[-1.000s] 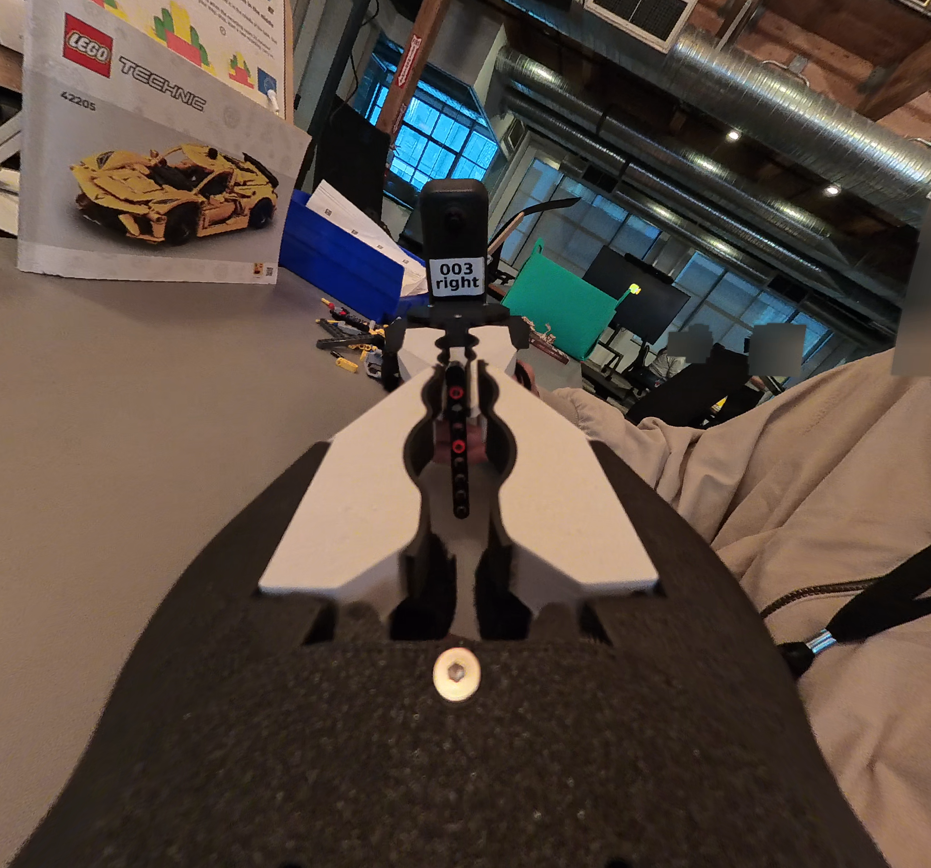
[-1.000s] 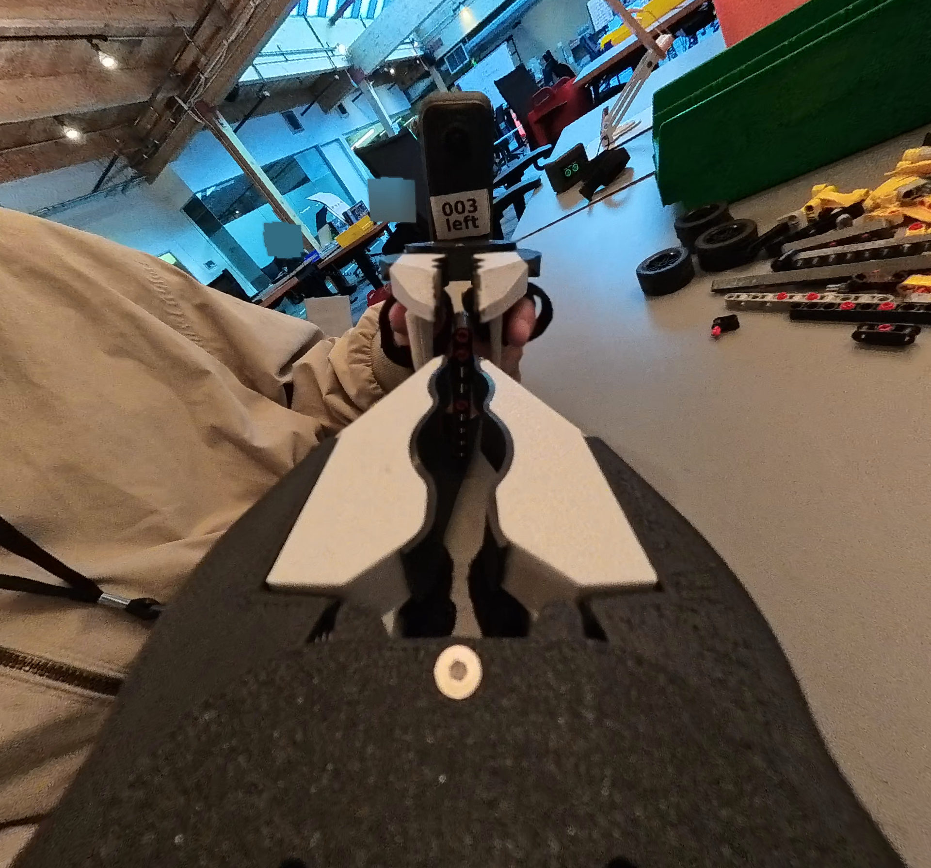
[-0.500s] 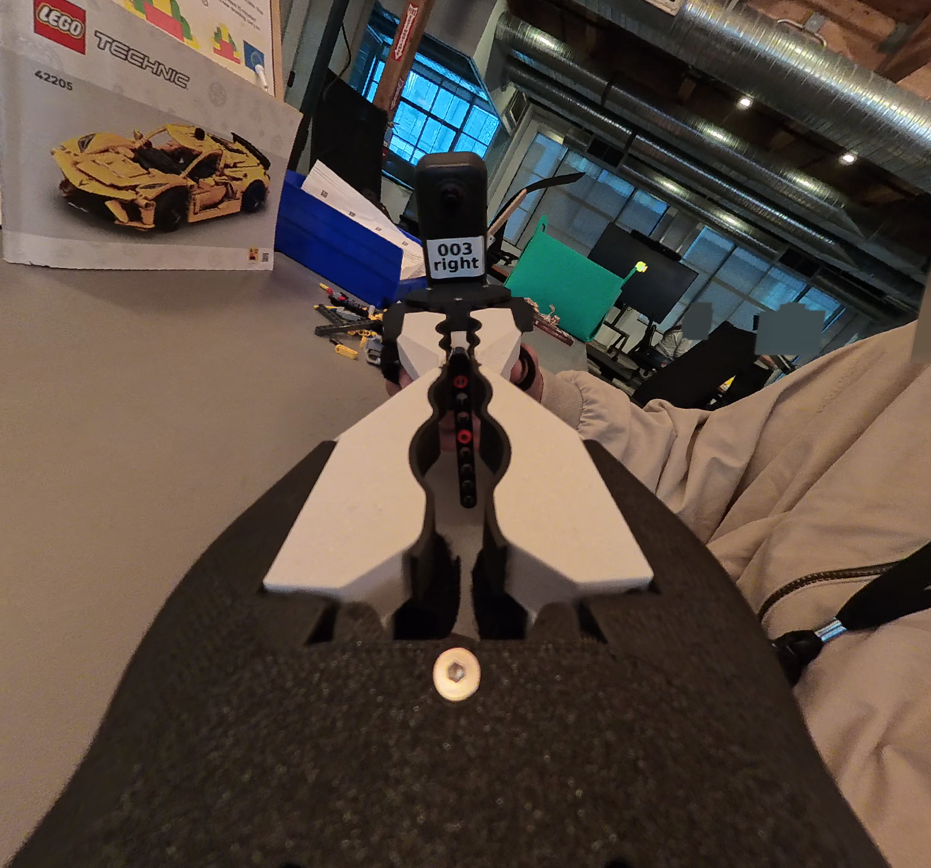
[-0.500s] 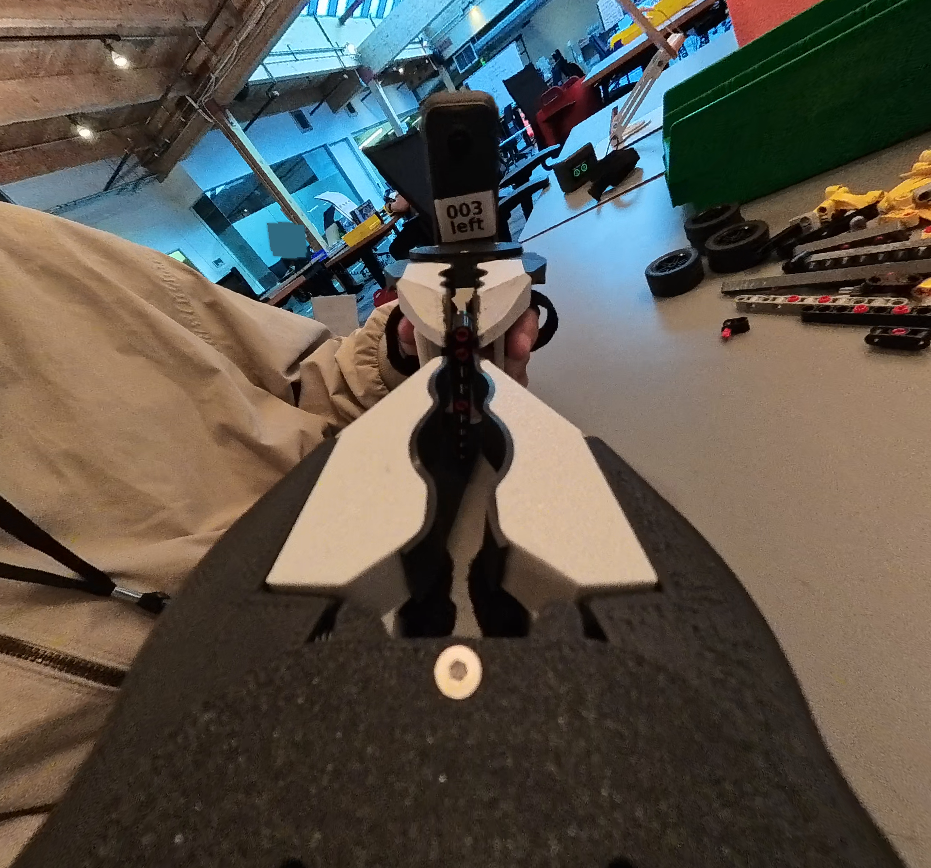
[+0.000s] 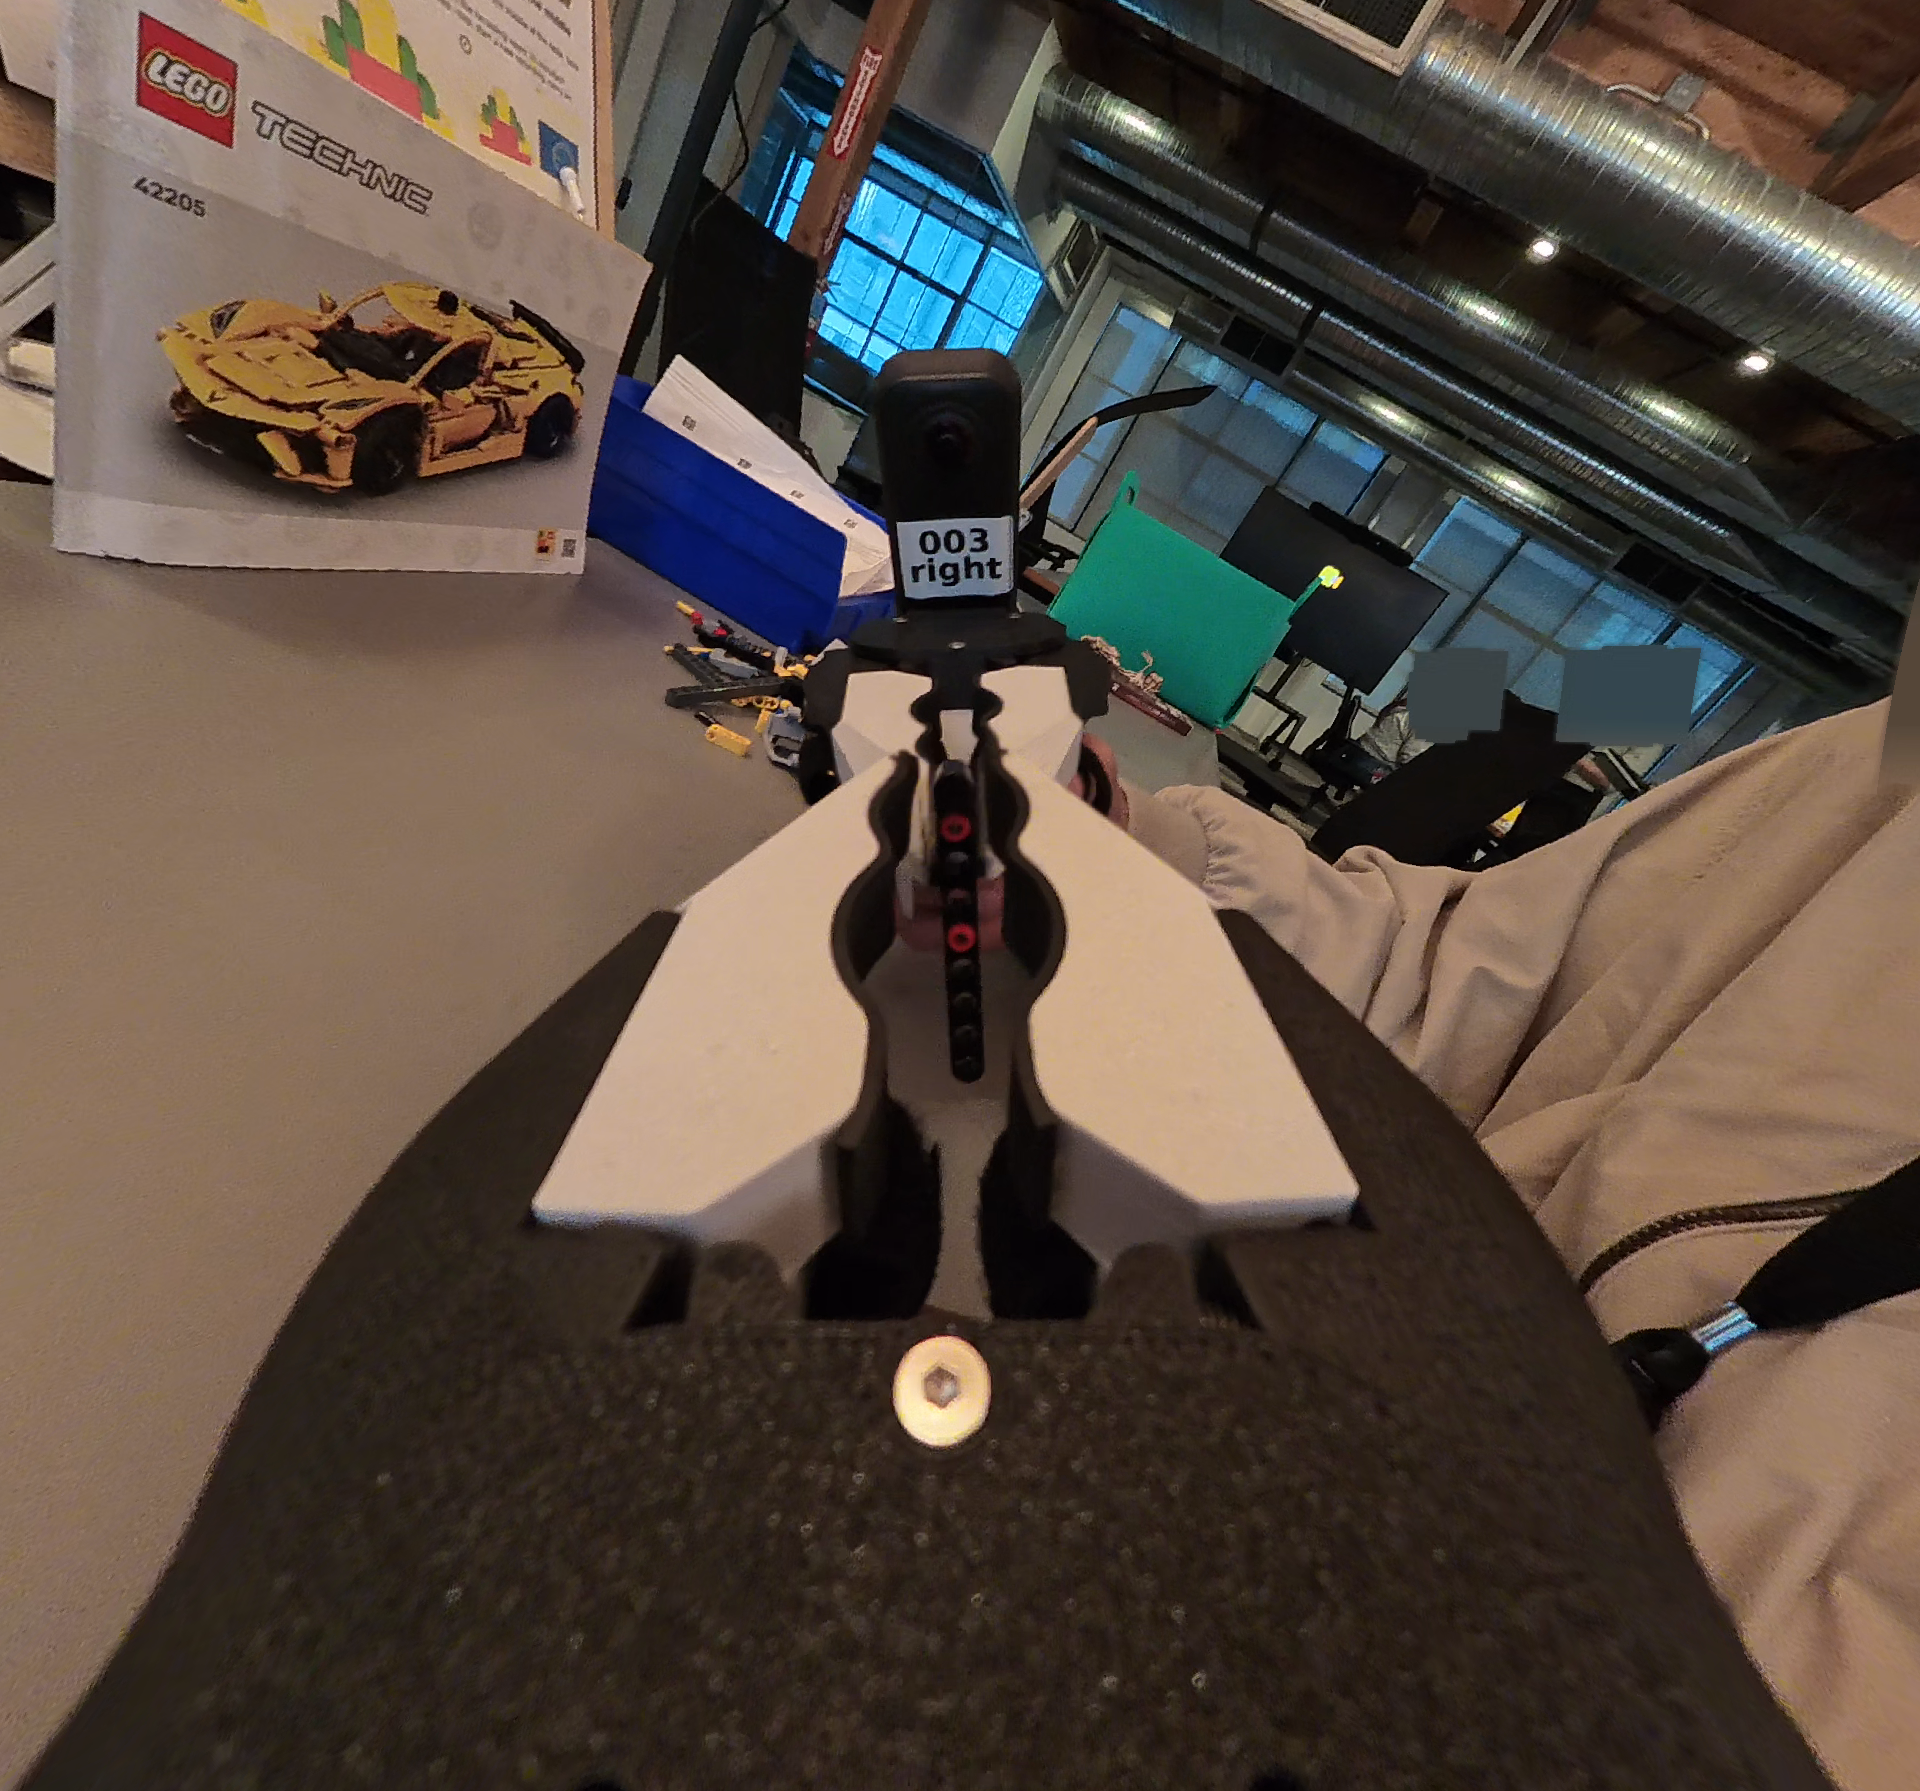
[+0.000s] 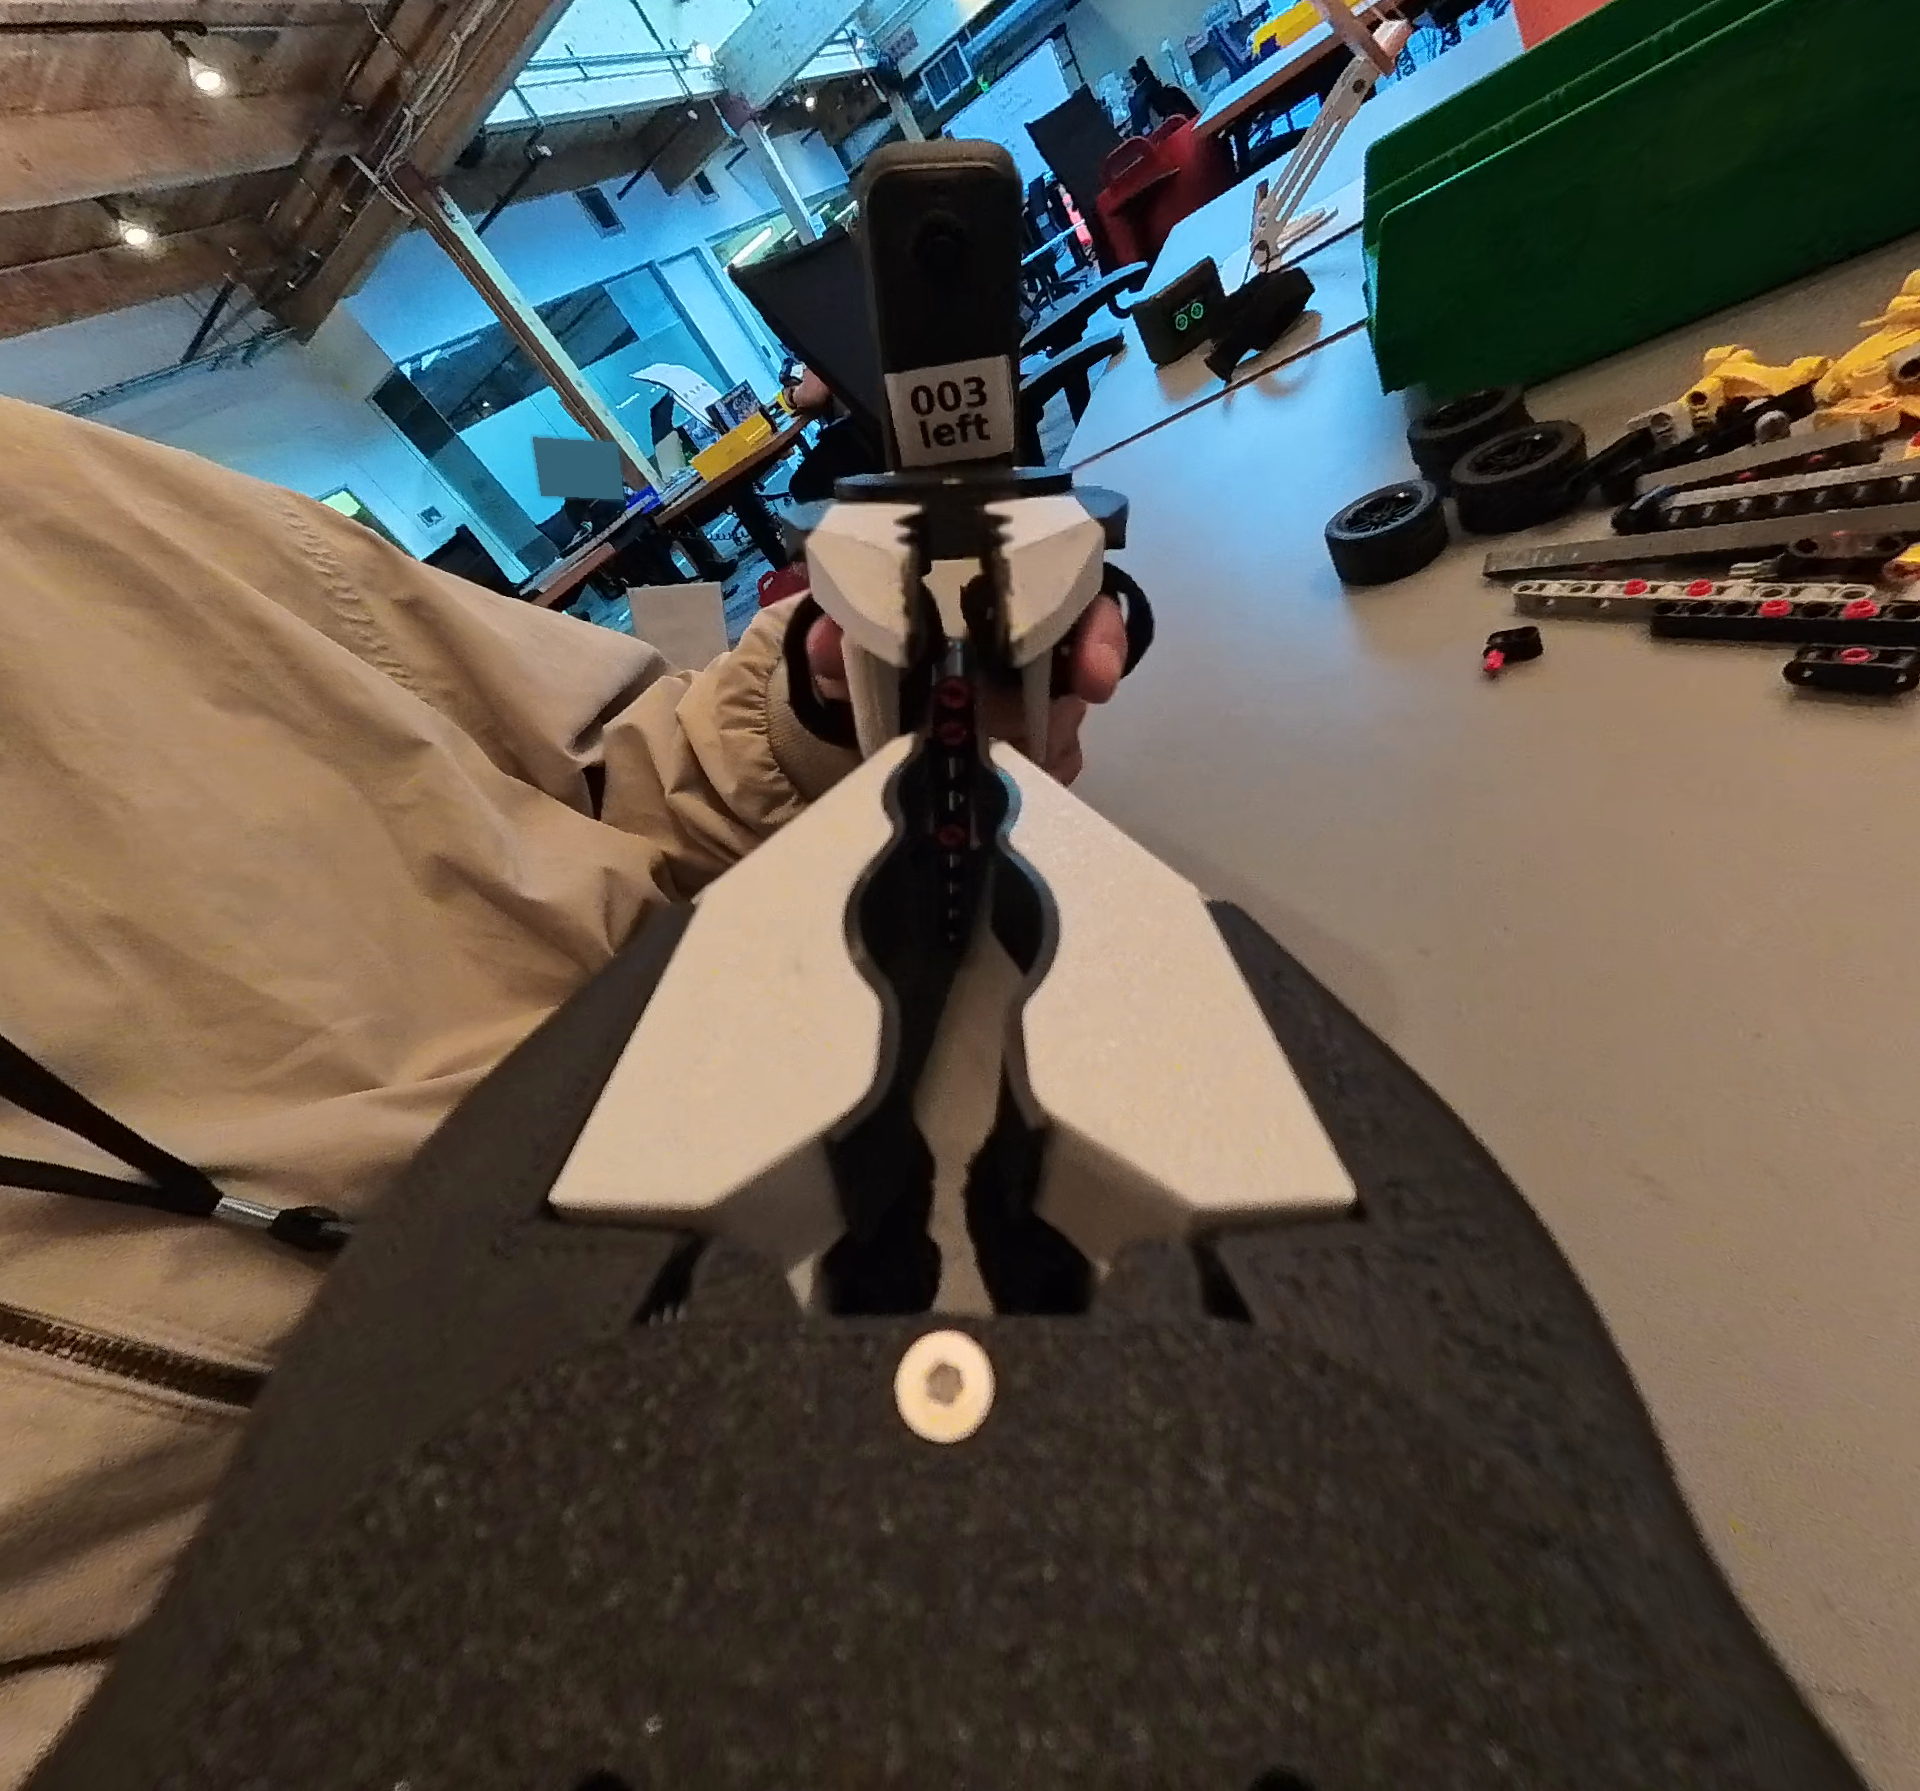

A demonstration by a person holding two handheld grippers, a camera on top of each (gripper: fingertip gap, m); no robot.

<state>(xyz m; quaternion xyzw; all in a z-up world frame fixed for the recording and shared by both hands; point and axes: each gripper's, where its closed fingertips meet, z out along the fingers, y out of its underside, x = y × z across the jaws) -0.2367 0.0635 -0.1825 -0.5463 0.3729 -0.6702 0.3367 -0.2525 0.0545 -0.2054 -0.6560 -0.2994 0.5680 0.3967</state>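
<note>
Grippers pinch one black beam (red-pinned).

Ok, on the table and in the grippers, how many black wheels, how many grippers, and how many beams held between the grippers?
black wheels: 3
grippers, left gripper and right gripper: 2
black beam held between them: 1
Total: 6

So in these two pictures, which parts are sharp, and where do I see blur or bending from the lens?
Left wrist view: the black beam between the left tongs is fairly sharp; the tongs' near edges are soft, and the booklet leans from wide-angle distortion. Right wrist view: the loose wheels are clear, the ceiling bends, and windows glow blue.
</note>
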